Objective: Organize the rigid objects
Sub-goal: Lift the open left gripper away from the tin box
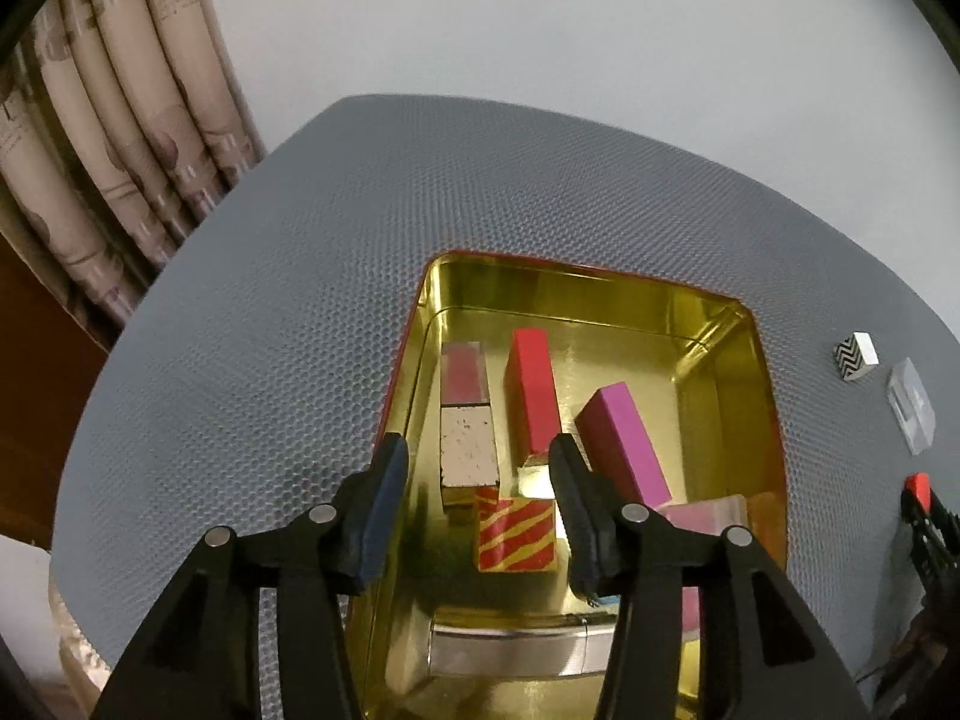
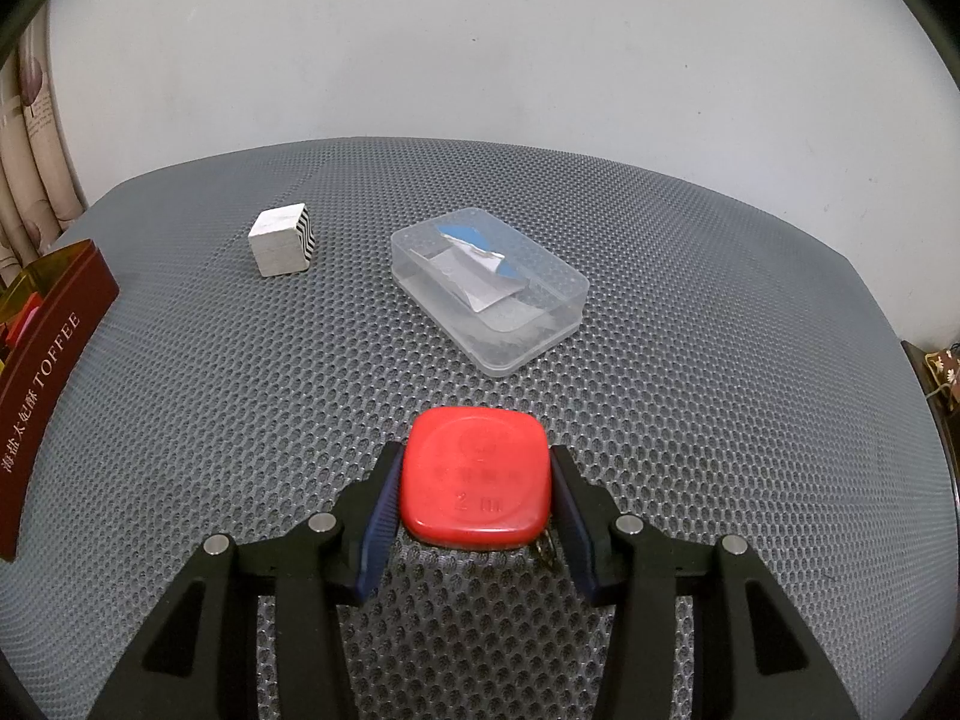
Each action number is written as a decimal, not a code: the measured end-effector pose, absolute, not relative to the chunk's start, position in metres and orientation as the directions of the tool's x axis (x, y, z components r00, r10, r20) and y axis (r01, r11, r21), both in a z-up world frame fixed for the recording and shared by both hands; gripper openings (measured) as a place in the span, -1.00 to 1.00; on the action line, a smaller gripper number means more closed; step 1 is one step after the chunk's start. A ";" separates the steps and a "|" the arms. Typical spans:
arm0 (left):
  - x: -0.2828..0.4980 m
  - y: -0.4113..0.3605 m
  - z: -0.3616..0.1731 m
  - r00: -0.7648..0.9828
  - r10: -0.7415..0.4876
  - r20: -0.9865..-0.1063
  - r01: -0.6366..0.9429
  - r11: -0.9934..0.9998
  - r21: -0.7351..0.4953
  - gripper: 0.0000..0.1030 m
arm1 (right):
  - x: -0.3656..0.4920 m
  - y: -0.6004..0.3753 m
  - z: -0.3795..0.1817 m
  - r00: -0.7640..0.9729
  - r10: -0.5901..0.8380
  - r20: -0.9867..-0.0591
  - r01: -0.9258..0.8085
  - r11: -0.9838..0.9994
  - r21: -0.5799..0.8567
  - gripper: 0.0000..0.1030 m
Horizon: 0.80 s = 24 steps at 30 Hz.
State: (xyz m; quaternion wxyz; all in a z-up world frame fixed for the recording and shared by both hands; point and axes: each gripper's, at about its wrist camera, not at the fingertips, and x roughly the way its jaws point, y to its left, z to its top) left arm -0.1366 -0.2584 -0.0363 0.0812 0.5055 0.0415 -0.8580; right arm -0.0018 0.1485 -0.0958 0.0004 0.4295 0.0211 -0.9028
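Our left tongs (image 1: 480,516) hang with jaws apart and empty over the gold tin (image 1: 756,420), above the red-and-yellow striped block (image 1: 516,534) lying in it beside red (image 1: 531,396) and pink blocks (image 1: 624,438). Our right tongs (image 2: 474,498) clamp the red tape measure (image 2: 477,480) near the bench's (image 2: 720,420) front edge. A clear plastic box (image 2: 489,288) and a zigzag cube (image 2: 282,246) sit farther back.

A home room is suggested: patterned curtains (image 1: 120,138) are seen at ten o'clock, a plain wall (image 2: 480,48) at twelve, a mesh-covered table (image 2: 690,420) below.
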 end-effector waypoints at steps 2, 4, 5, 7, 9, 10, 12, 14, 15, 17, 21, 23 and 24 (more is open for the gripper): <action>-0.132 -0.258 -0.033 -0.483 -0.100 -0.870 0.183 -0.983 0.011 0.03 | -0.002 0.151 -0.096 -0.631 0.017 -0.776 0.019 -0.999 -0.037 -0.06; -0.124 -0.258 -0.031 -0.497 -0.106 -0.861 0.192 -0.981 0.011 0.07 | -0.002 0.153 -0.096 -0.631 0.016 -0.776 0.019 -0.999 -0.035 -0.06; -0.117 -0.258 -0.029 -0.507 -0.116 -0.854 0.200 -0.980 0.015 0.12 | -0.003 0.154 -0.096 -0.631 0.015 -0.776 0.019 -0.999 -0.035 -0.06; -0.105 -0.256 -0.026 -0.522 -0.140 -0.842 0.209 -0.977 0.033 0.15 | -0.003 0.155 -0.096 -0.631 0.016 -0.776 0.019 -0.999 -0.036 -0.06; -0.096 -0.257 -0.025 -0.531 -0.166 -0.831 0.223 -0.973 0.052 0.17 | -0.002 0.156 -0.096 -0.631 0.016 -0.776 0.019 -0.999 -0.036 -0.06; -0.091 -0.256 -0.024 -0.530 -0.190 -0.826 0.234 -0.969 0.073 0.17 | -0.002 0.156 -0.096 -0.631 0.016 -0.776 0.019 -0.999 -0.036 -0.06; -0.085 -0.254 -0.024 -0.535 -0.216 -0.817 0.250 -0.964 0.091 0.18 | -0.003 0.158 -0.096 -0.631 0.016 -0.776 0.019 -0.999 -0.037 -0.06; -0.079 -0.251 -0.023 -0.540 -0.227 -0.811 0.262 -0.960 0.094 0.19 | -0.003 0.158 -0.096 -0.631 0.018 -0.775 0.019 -0.999 -0.039 -0.06; -0.078 -0.250 -0.023 -0.539 -0.223 -0.812 0.262 -0.961 0.090 0.20 | -0.003 0.160 -0.096 -0.631 0.019 -0.775 0.019 -0.999 -0.040 -0.06; -0.073 -0.246 -0.023 -0.541 -0.224 -0.811 0.257 -0.962 0.094 0.20 | 0.006 0.149 -0.088 -0.631 0.019 -0.775 0.019 -0.999 -0.040 -0.06; -0.065 -0.240 -0.024 -0.551 -0.233 -0.801 0.231 -0.965 0.121 0.22 | 0.006 0.153 -0.088 -0.632 0.022 -0.775 0.019 -0.999 -0.044 -0.06; -0.064 -0.241 -0.026 -0.555 -0.211 -0.804 0.219 -0.970 0.104 0.24 | 0.006 0.159 -0.088 -0.633 0.021 -0.774 0.017 -0.999 -0.041 -0.08; -0.064 -0.240 -0.026 -0.555 -0.207 -0.806 0.219 -0.971 0.099 0.24 | 0.006 0.162 -0.088 -0.633 0.019 -0.774 0.016 -0.999 -0.038 -0.08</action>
